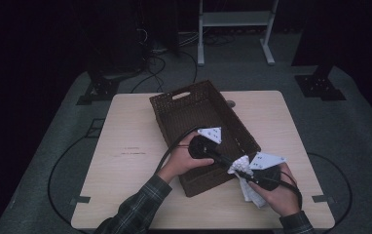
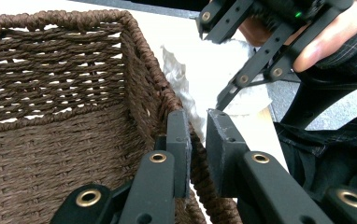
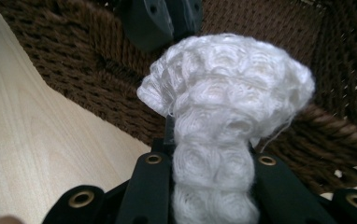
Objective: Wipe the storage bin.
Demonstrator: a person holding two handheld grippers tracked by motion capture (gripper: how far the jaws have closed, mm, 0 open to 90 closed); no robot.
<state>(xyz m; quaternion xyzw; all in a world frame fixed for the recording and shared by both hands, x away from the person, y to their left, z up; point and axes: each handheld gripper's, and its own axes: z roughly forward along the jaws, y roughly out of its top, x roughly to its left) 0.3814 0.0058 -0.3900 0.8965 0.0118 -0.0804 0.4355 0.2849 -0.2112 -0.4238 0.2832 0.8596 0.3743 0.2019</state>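
Right, from the high view your left gripper point(image 1: 224, 159) sits over the brown wicker basket point(image 1: 184, 109) by its near right wall, towards the desk's point(image 1: 130, 151) near right corner. Left gripper view: your jaws are clamped on that basket's rim point(image 2: 193, 140). Right gripper view: your right gripper point(image 3: 211, 186) is pinched on the white knitted cloth point(image 3: 223, 102), bunched just above that rim.

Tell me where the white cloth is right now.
The white cloth is pinched in the right gripper, at the near right corner of the wicker basket, just outside its rim.
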